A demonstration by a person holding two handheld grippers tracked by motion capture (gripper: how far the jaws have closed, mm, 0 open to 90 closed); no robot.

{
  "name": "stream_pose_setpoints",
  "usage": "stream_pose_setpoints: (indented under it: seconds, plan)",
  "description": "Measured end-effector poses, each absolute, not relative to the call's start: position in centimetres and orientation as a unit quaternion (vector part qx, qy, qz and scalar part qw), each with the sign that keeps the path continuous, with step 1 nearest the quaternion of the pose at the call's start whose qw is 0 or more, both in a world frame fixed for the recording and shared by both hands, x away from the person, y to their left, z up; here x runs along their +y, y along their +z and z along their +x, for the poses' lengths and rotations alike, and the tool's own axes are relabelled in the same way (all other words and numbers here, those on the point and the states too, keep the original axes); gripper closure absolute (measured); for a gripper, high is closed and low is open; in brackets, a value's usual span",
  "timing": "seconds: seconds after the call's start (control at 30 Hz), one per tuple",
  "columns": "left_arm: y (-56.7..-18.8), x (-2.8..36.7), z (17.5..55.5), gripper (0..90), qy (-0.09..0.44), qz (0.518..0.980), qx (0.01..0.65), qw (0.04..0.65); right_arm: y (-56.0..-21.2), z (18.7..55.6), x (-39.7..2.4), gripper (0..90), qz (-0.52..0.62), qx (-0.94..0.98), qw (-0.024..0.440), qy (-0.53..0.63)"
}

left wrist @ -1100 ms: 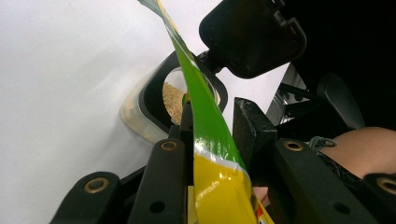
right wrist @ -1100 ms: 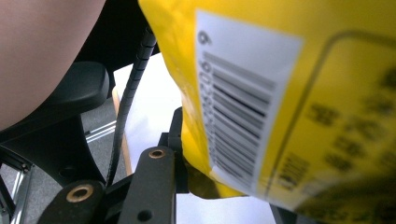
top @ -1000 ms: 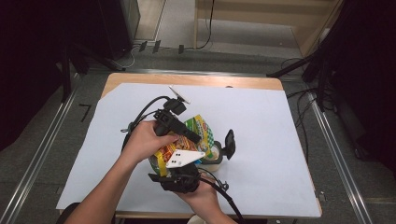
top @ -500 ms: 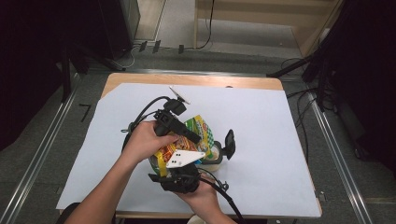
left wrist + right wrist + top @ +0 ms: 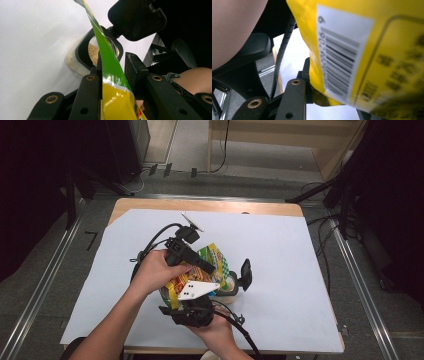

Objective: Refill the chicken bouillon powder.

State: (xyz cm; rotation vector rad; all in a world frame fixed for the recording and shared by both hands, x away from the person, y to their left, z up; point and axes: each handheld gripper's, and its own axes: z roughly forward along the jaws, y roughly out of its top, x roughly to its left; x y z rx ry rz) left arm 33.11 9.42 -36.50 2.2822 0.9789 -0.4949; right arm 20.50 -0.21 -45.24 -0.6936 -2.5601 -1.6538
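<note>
1. Nothing has shifted since the earlier frame; both hands stay put.
2. Left gripper (image 5: 197, 265) and right gripper (image 5: 192, 292) each clench the snack bag (image 5: 212, 257), held over the open jar (image 5: 227, 285).
3. Jar contents look like grain, apparently.

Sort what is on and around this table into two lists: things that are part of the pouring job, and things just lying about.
In the job:
- snack bag
- container with crumbs inside
- its open black lid
- left gripper
- right gripper

Lying about:
- white sheet
- floor cables
</note>
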Motion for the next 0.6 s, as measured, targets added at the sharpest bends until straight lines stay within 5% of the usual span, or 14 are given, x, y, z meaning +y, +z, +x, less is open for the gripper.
stream_pose_setpoints:
  seconds: [0.6]
  plan:
    - [-35.58,9.46,32.60,73.4,-0.166,0.863,0.370,0.300,-45.06,20.46,0.03,71.0,-0.220,-0.811,0.011,-0.543]
